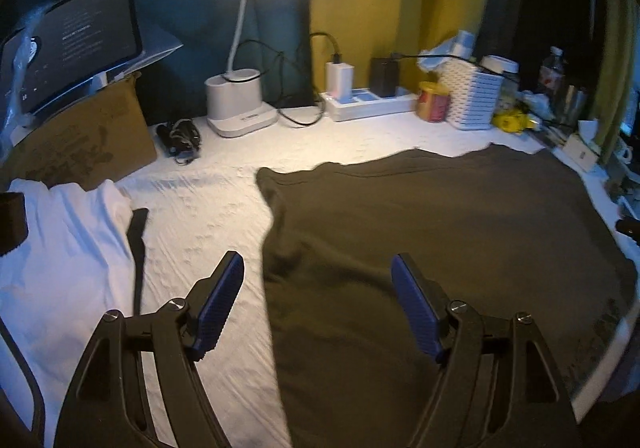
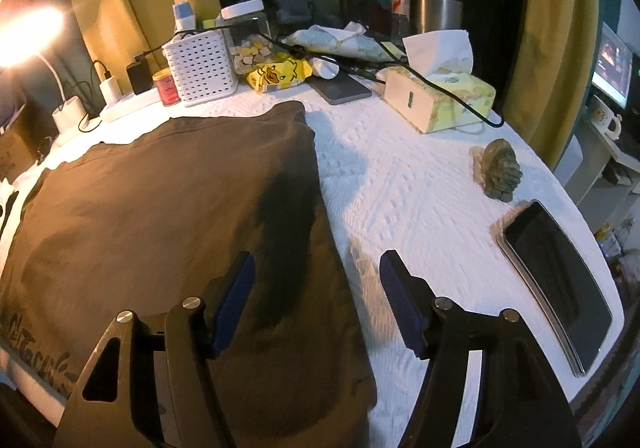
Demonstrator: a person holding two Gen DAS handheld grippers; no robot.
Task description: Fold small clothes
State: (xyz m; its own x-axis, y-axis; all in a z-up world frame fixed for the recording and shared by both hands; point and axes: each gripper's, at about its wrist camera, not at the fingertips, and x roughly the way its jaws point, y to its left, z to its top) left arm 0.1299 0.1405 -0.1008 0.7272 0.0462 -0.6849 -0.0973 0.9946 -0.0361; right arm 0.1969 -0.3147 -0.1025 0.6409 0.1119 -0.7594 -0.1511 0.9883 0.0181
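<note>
A dark olive-brown garment lies spread flat on the white table cover, folded to a straight left edge. My left gripper hovers open above that left edge, nothing between its blue pads. In the right wrist view the same garment shows its right edge and some printed lettering at the lower left. My right gripper stands open above that right edge, one finger over the cloth and one over the bare cover, holding nothing. A white garment lies at the left.
Along the back stand a desk lamp base, a power strip, a white basket, a tissue box and a cardboard box under a tablet. A dark tablet and a small green figure lie at the right.
</note>
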